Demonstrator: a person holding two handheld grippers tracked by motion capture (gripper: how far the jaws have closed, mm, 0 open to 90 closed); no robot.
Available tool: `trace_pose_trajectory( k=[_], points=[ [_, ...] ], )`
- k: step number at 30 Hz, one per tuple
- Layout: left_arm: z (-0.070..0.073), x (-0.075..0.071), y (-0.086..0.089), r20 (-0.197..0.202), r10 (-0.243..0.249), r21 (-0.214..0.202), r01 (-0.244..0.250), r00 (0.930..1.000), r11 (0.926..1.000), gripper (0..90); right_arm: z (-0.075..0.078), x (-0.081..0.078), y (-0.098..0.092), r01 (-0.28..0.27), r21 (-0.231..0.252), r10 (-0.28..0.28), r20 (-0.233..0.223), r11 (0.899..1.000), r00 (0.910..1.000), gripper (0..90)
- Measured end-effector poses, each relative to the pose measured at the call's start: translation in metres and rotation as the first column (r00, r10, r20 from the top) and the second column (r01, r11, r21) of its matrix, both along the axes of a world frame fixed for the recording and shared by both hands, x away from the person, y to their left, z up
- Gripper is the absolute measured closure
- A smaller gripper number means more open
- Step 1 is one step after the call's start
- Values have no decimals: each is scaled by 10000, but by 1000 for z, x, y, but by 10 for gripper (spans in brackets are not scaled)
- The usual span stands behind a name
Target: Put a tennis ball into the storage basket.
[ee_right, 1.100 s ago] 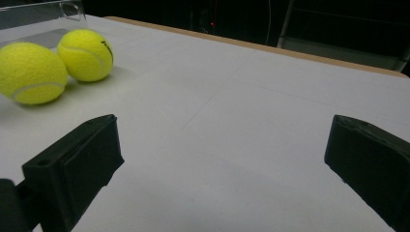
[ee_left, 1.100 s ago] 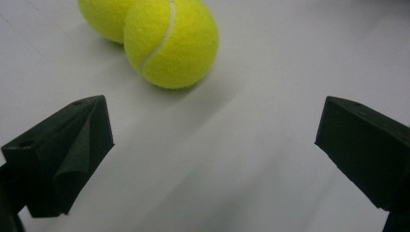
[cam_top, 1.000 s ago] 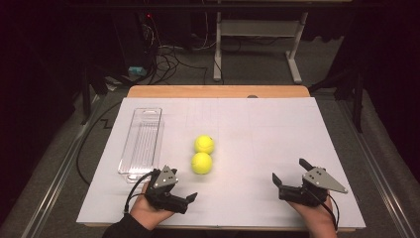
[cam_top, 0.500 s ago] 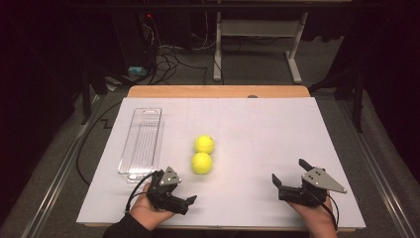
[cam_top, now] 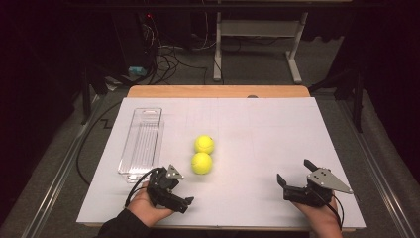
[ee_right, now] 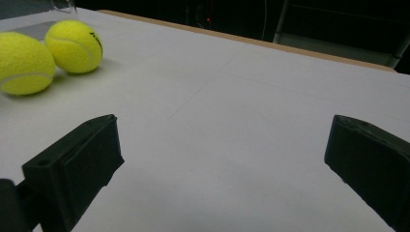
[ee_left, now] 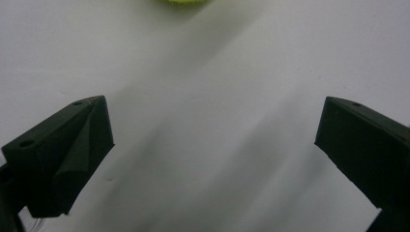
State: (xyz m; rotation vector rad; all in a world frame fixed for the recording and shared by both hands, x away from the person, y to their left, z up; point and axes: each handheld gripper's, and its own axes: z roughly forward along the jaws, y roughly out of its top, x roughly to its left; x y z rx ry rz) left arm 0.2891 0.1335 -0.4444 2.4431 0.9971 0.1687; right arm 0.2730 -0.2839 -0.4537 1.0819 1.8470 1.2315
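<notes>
Barely shifted since a second ago: left gripper (cam_top: 171,191) turned slightly by the desk's (cam_top: 257,129) near edge; right gripper (cam_top: 307,186) unchanged.

High view: two touching tennis balls (cam_top: 203,154) mid-desk, clear tray (cam_top: 141,144) to their left, both grippers well short.

Left gripper view: jaws spread wide over bare white surface, a ball's edge (ee_left: 186,1) at top.

Right gripper view: jaws spread, empty; balls (ee_right: 48,55) far left.

Probably best: reach for the nearer ball, straddle its widest part, close gently.
</notes>
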Motion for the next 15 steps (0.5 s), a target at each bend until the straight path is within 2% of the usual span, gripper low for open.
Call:
trace_pose_trajectory(
  k=[5,7,8,10,14,15],
  points=[
    [7,6,-9,-755,-307,548,349,9967,9979,7,0,-3,-1,-69,-25,69,62,10000,10000,0],
    [9,8,-13,-973,-387,842,470,9945,9953,7,0,-4,-1,-65,-35,66,80,10000,9999,0],
    [9,8,-13,-973,-387,842,470,9945,9953,7,0,-4,-1,-65,-35,66,80,10000,9999,0],
    [11,10,-19,-1249,-493,1290,655,9909,9895,7,0,-5,-1,-75,-14,75,46,10000,10000,0],
    [13,12,-22,-1476,-526,1530,753,9877,9854,9,0,-6,0,-123,-63,123,30,9999,9999,0],
    [14,14,-24,-1596,-547,1698,820,9857,9821,10,0,-6,0,-127,-67,127,23,9999,9999,0]
  ],
)
